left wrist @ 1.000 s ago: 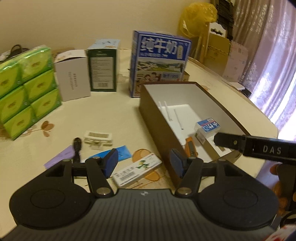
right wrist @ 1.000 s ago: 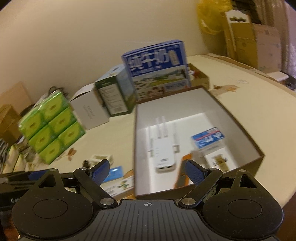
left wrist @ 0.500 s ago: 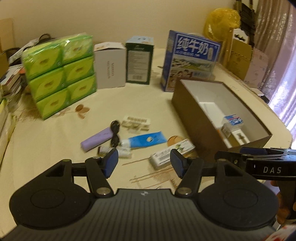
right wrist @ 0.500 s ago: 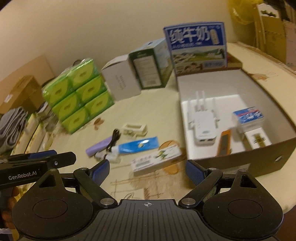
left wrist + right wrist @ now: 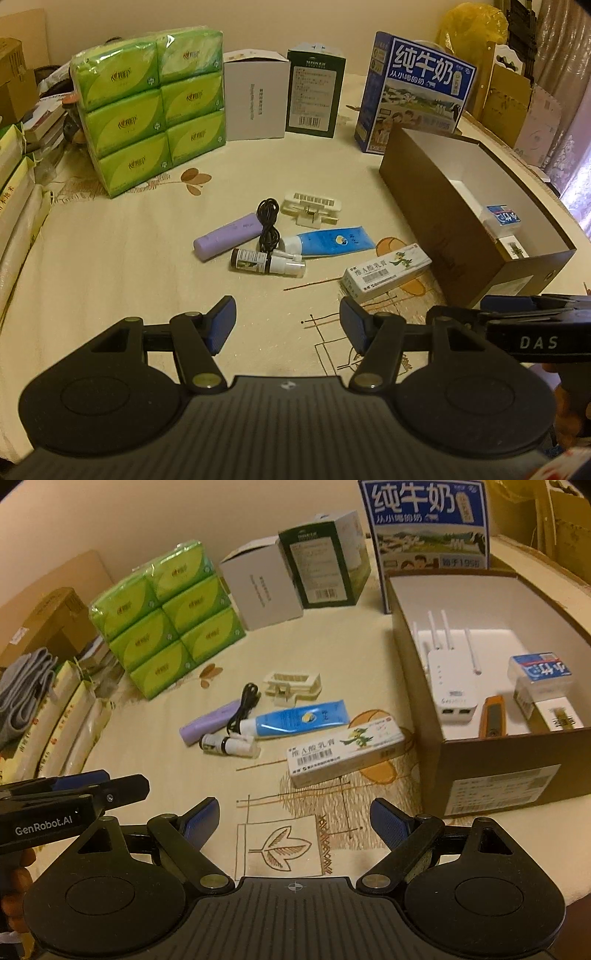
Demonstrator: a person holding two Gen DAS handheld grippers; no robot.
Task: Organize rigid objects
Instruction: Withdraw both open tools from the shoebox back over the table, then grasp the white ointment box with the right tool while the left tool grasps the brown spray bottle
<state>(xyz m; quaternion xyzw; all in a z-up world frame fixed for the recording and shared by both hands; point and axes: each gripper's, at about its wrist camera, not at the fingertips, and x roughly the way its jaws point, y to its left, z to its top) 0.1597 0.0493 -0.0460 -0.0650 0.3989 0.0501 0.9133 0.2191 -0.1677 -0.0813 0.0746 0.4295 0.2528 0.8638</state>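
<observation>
Your left gripper [image 5: 287, 320] & right gripper [image 5: 293, 822] both have jaws spread, nothing in them, above the cream tablecloth [image 5: 110, 258]. Landmark: the brown box [image 5: 495, 768]. Far left of it: green tissue packs [image 5: 147, 107]. Nearer left: purple tube [image 5: 227, 236], black cable [image 5: 269, 229], blue tube [image 5: 332, 242], then the medicine carton [image 5: 345, 751] just beside it. Inside the box: white router [image 5: 450, 690]. Behind it: blue milk carton [image 5: 428, 524].
</observation>
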